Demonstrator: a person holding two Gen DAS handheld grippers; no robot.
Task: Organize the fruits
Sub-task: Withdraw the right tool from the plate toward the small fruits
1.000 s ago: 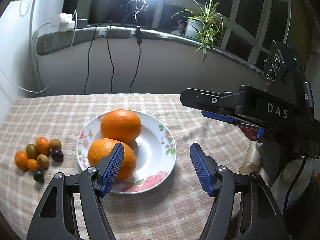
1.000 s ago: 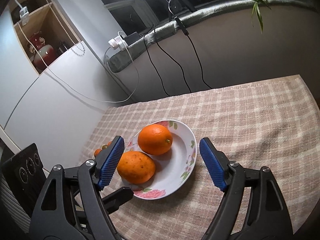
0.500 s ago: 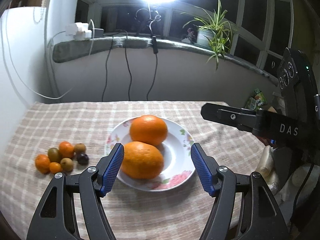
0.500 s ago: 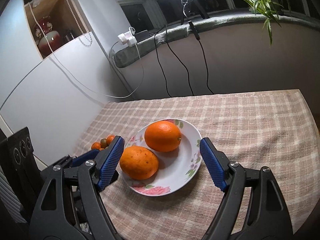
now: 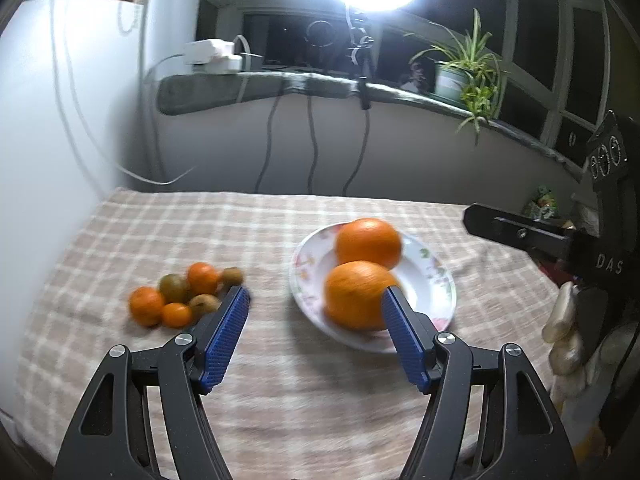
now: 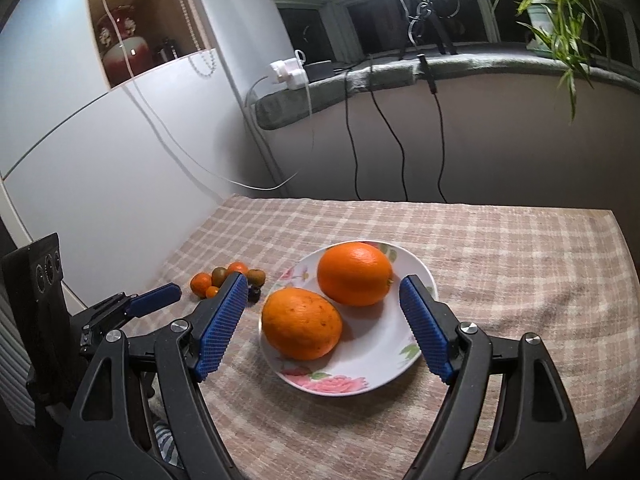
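Observation:
Two big oranges lie on a white flowered plate (image 5: 442, 300) (image 6: 384, 364): the near orange (image 5: 358, 294) (image 6: 302, 324) and the far orange (image 5: 368, 242) (image 6: 354, 274). To the plate's left sits a cluster of small fruits (image 5: 180, 294) (image 6: 228, 278), orange, green-brown and dark. My left gripper (image 5: 314, 320) hangs open over the checked cloth between the cluster and the plate, holding nothing. My right gripper (image 6: 322, 308) is open too, above the plate's near side, apart from the oranges. The left gripper's blue fingertips (image 6: 158, 296) show at the left edge of the right wrist view.
A checked cloth (image 6: 500, 264) covers the table, which ends at a white wall on the left and a low ledge wall behind. Cables hang down that wall. A potted plant (image 5: 464, 76) and a bright lamp stand on the ledge. The right gripper's black body (image 5: 560, 240) is at the right.
The left wrist view has swung left: the plate slid rightward and the small fruits came toward the centre. The right wrist view rolled and pulled back slightly. Both grippers stayed open and empty.

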